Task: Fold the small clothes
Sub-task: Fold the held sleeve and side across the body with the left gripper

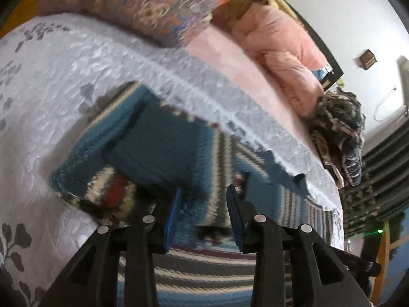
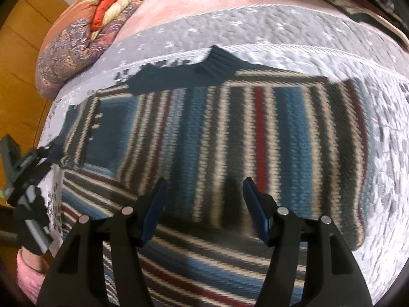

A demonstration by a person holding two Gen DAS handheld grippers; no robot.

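Observation:
A striped knit sweater in blue, cream, black and red lies spread on a pale quilted bedcover. One sleeve is folded across its body at the left. My right gripper hovers open over the sweater's lower middle, with nothing between its blue pads. In the left wrist view the sweater has a folded blue part and a cuff just ahead of my left gripper, which is open above the knit. From the right wrist view, the left gripper sits at the sweater's left edge, held by a gloved hand.
A patterned pillow and a pink blanket lie at the far side of the bed. A heap of dark clothes sits at the far right. A wooden floor runs left of the bed, and dark curtains hang to the right.

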